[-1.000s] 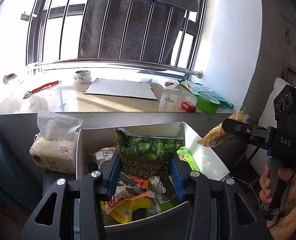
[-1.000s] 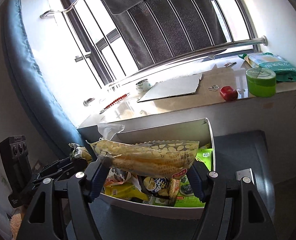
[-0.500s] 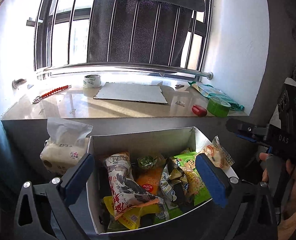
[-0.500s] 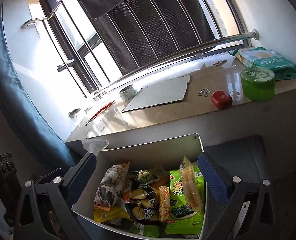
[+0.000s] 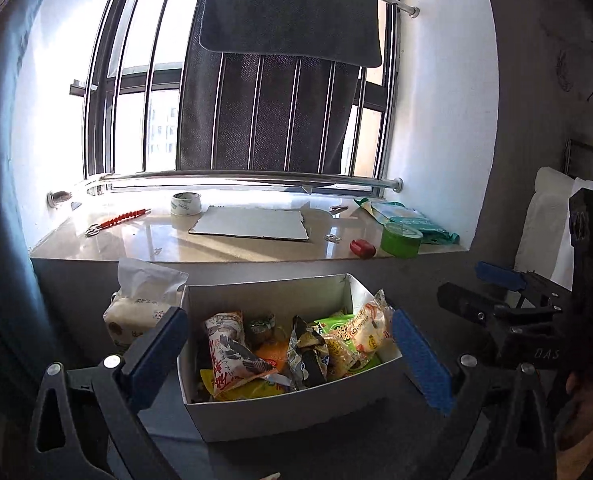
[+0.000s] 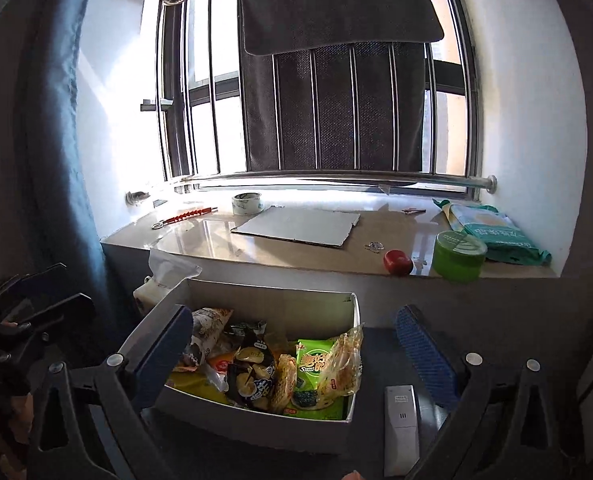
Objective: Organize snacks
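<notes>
A white cardboard box [image 5: 296, 412] [image 6: 256, 424] stands on a dark surface and holds several snack packets. A clear packet of yellow snacks [image 5: 370, 322] [image 6: 342, 364] leans against its right wall, beside a green seaweed packet [image 6: 312, 364]. A white and red packet [image 5: 228, 354] lies at the left. My left gripper [image 5: 288, 354] is open and empty, its jaws wide on either side of the box. My right gripper [image 6: 294, 352] is open and empty, held back from the box. It also shows in the left wrist view [image 5: 496, 292].
A tissue pack [image 5: 144, 304] stands left of the box. A white remote [image 6: 401, 428] lies right of it. The windowsill behind carries a tape roll [image 5: 185, 203], cardboard sheet [image 5: 252, 227], red object [image 5: 361, 247], green tub [image 5: 400, 240] and green bag [image 6: 492, 232].
Both grippers opened and let their packets go into the box: the green peas packet from the left, the clear yellow packet from the right. Both then pulled back and up.
</notes>
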### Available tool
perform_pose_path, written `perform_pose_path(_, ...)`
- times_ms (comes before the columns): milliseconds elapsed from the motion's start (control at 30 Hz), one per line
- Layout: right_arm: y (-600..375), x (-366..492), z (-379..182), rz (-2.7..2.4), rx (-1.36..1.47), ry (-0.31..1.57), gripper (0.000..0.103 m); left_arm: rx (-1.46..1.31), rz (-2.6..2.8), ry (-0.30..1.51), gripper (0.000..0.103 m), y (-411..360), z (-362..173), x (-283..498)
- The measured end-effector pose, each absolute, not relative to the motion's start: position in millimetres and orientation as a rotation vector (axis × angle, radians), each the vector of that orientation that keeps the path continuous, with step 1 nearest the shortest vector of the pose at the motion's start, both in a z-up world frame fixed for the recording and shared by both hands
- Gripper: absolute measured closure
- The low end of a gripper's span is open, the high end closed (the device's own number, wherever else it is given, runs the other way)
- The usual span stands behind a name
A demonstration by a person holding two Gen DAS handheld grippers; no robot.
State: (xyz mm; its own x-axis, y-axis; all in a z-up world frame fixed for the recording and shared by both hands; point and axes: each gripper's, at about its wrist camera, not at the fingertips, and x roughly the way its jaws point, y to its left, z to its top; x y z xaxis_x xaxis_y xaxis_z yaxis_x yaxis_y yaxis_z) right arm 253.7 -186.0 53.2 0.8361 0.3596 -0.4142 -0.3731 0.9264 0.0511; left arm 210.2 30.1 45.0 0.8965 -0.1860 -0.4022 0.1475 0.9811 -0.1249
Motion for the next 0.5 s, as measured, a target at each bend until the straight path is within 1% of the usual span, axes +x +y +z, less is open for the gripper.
perform_pose_path(267,-205,171,49,0.476,-0.009,0.392,0.0,-0.063,-0.167,0.467,0.0,15,33,137)
perform_pose_path(500,-222,111,30,0.513,0.037,0.452,0.0,-0.111,-0.161,0.473,0.0,8,18,77)
